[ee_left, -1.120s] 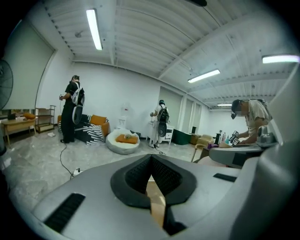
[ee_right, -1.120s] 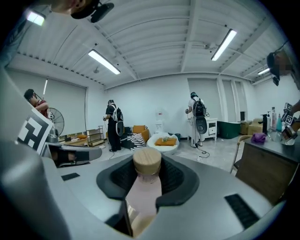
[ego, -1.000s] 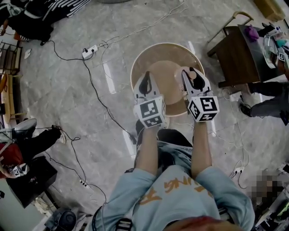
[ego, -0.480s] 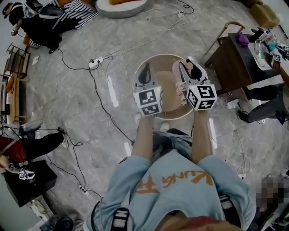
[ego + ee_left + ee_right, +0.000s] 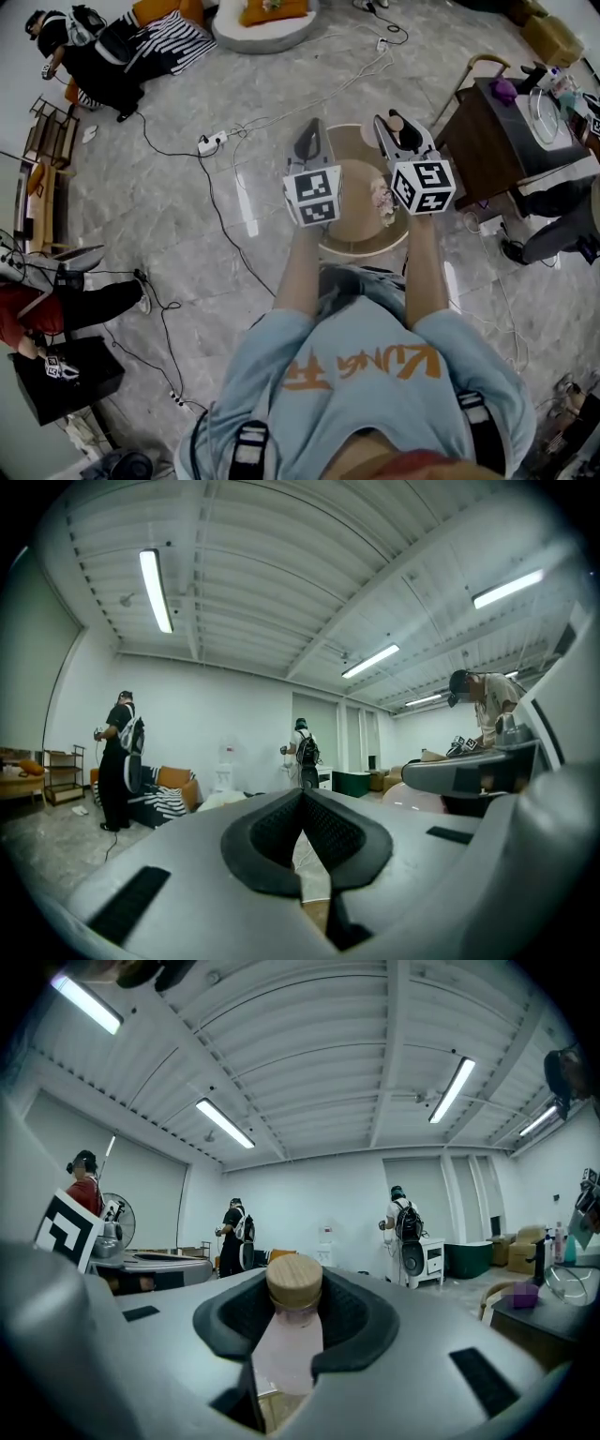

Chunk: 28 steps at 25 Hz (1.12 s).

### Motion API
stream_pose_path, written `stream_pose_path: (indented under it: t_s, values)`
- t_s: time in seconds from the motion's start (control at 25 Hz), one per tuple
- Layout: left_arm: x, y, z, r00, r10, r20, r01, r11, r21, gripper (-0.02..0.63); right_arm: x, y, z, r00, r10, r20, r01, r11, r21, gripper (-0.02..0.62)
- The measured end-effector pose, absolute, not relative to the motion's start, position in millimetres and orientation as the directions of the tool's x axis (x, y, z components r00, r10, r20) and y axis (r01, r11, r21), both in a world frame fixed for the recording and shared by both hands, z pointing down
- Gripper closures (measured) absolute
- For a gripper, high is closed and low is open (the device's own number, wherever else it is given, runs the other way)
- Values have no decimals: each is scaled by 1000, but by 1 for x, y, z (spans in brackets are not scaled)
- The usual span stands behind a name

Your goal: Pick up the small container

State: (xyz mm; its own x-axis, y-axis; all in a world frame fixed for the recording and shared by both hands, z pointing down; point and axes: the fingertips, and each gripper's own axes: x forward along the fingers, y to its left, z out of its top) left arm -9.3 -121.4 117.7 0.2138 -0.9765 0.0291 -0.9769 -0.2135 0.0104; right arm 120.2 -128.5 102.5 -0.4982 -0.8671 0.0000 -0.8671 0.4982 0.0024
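My right gripper (image 5: 399,133) is shut on the small container (image 5: 289,1340), a pale pink jar with a round wooden lid (image 5: 294,1282). In the right gripper view the jar stands upright between the dark pads, its lid poking above them. From the head view only the lid end (image 5: 396,123) shows at the jaw tips. Both grippers are held high over the round wooden table (image 5: 361,242). My left gripper (image 5: 310,148) is level with the right one; its pads (image 5: 277,829) meet at the tips with nothing between them.
A small pinkish item (image 5: 382,201) lies on the round table under the right gripper. A dark wooden side table (image 5: 492,131) stands to the right. Cables and a power strip (image 5: 211,143) cross the marble floor. Several people stand around the room.
Both grippers have risen away from the round table, the right one carrying the pink container. The table now looks smaller and farther below, and more of the room's far side shows.
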Motion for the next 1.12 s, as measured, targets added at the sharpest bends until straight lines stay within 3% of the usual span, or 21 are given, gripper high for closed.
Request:
stream_pose_path:
  t_s: [1.12]
  values:
    - [-3,-134,112,228,-974,21,-973,-228,-19,583,115,-144,107,-500,-866,3,-866,500,12,457]
